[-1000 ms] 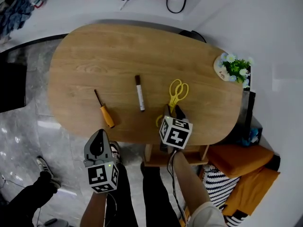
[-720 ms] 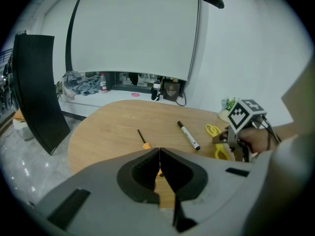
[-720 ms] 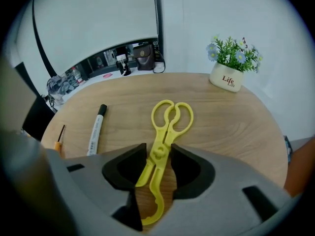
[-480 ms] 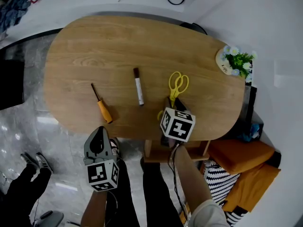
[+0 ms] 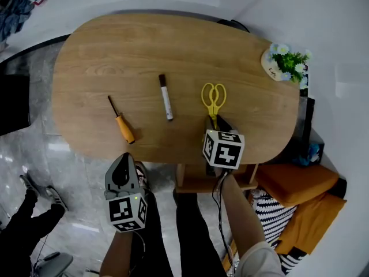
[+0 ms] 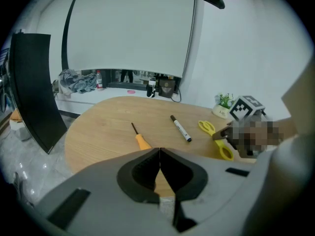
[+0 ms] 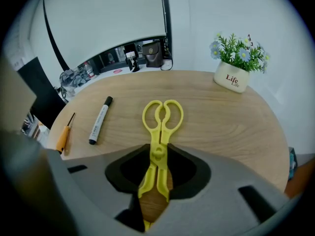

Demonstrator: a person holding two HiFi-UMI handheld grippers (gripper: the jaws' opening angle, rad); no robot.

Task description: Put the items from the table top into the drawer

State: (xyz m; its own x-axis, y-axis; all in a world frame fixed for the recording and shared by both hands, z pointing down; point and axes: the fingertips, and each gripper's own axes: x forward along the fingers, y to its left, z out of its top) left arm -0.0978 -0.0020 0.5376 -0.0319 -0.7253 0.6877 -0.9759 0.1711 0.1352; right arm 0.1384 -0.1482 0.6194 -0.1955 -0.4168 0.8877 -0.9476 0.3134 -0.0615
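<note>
Yellow scissors lie on the oval wooden table, handles away from me. Their blades run between the jaws of my right gripper. Those jaws are closing, and their pads touch the blades on both sides. A marker lies left of the scissors. An orange-handled screwdriver lies further left. My left gripper hangs off the table's near edge, just short of the screwdriver, shut and with nothing in it.
A small pot of flowers stands at the table's far right. A wooden frame shows under the near edge. Orange cushions lie at the right. A black panel stands at the left, and a cluttered white counter runs behind the table.
The scissors have swung from a slant to lie straight in line with the right gripper. Their blade tip no longer shows left of the cube. The left gripper has barely shifted.
</note>
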